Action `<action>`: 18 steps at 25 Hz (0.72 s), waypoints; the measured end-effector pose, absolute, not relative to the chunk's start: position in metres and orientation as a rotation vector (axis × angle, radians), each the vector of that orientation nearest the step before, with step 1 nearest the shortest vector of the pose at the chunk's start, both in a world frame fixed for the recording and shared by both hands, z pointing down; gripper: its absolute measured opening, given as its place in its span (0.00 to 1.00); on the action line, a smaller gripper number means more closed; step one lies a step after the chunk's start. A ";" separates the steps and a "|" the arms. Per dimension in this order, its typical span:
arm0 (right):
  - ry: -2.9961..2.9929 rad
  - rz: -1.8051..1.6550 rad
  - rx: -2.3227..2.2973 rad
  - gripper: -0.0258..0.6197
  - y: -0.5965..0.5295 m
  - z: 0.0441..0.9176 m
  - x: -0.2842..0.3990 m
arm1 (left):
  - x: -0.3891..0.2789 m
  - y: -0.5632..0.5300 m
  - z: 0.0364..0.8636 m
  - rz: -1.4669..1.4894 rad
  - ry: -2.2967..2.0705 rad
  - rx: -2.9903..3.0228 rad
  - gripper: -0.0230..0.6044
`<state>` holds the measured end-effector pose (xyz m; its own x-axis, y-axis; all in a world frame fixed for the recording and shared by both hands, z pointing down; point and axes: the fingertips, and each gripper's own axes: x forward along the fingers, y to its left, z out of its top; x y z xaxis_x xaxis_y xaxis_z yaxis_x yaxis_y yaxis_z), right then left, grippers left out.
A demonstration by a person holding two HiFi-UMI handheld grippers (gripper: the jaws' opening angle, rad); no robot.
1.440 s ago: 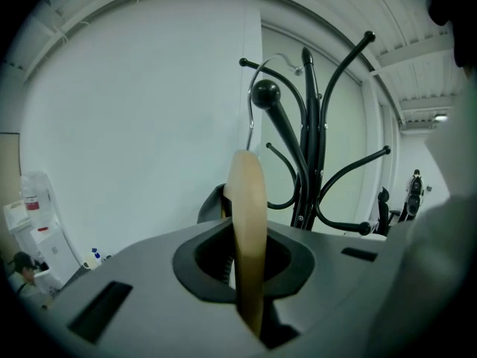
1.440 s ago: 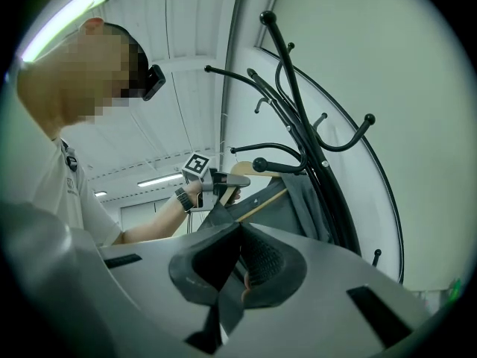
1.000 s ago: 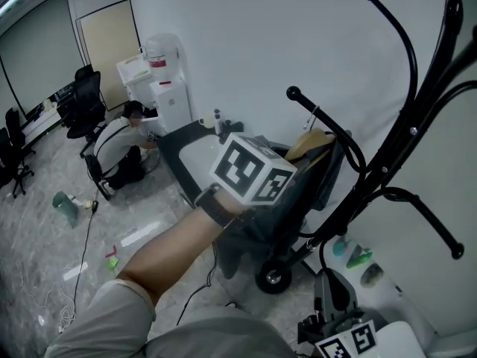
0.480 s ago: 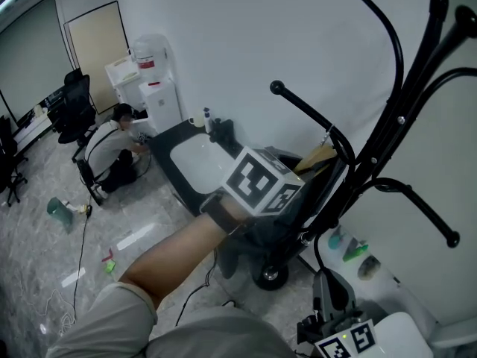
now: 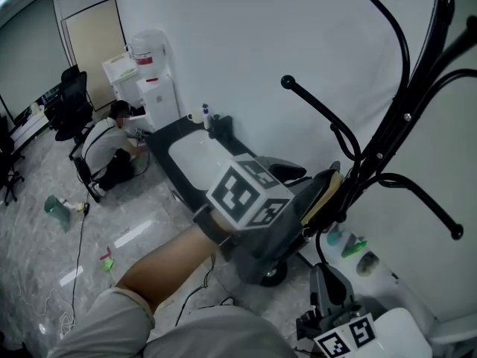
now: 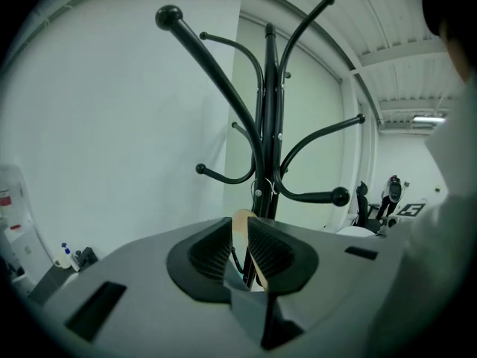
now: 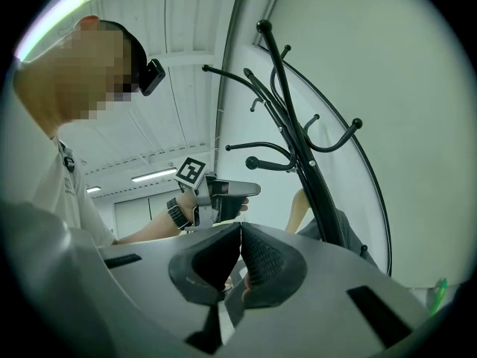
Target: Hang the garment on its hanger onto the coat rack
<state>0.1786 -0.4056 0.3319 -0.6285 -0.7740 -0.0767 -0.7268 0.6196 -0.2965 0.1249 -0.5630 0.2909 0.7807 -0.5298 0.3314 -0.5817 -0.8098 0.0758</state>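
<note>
- Beside the coat rack (image 5: 395, 125), my left gripper (image 5: 302, 207) sat lower and closer to the pole than it had a second earlier. It had carried the hanger (image 5: 328, 192) down from the upper arm's level to where the lower arms branch off.
- Its jaws were opening in the left gripper view (image 6: 242, 233). The hanger's pale wooden end (image 6: 242, 222) stood between the pads, with a gap showing on one side, so I read the grip as letting go.
- I took that to mean the hang was nearly finished, though no view showed me the hook seated on an arm. I could not be sure the rack (image 6: 268, 125) carried the weight.
- My right gripper (image 7: 240, 248) was clenched on nothing, low at my side (image 5: 328, 304).
- Seen from my head camera, the hanger's long axis slanted from lower left up towards the pole.
- From the right gripper view, its wooden shoulder (image 7: 300, 207) rose steeply just beside the pole (image 7: 305, 155), and the grey garment (image 7: 346, 226) draped down from it on the far side.
</note>
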 end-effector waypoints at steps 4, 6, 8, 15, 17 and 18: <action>2.676 -0.347 -1.247 0.06 -0.413 0.332 0.176 | 0.124 -0.539 0.293 0.355 -0.857 2.828 0.06; 2.686 -0.355 -1.257 0.06 -0.417 0.333 0.174 | 0.126 -0.520 0.298 0.311 -0.809 2.844 0.05; 2.702 -0.356 -1.274 0.06 -0.419 0.334 0.171 | 0.131 -0.497 0.306 0.283 -0.753 2.861 0.05; 2.738 -0.388 -1.358 0.06 -0.424 0.348 0.169 | 0.151 -0.441 0.340 0.194 -0.680 2.879 0.04; 2.739 -0.406 -1.379 0.06 -0.423 0.354 0.171 | 0.153 -0.434 0.347 0.155 -0.674 2.859 0.04; 2.740 -0.414 -1.389 0.06 -0.422 0.357 0.172 | 0.154 -0.430 0.349 0.137 -0.675 2.851 0.04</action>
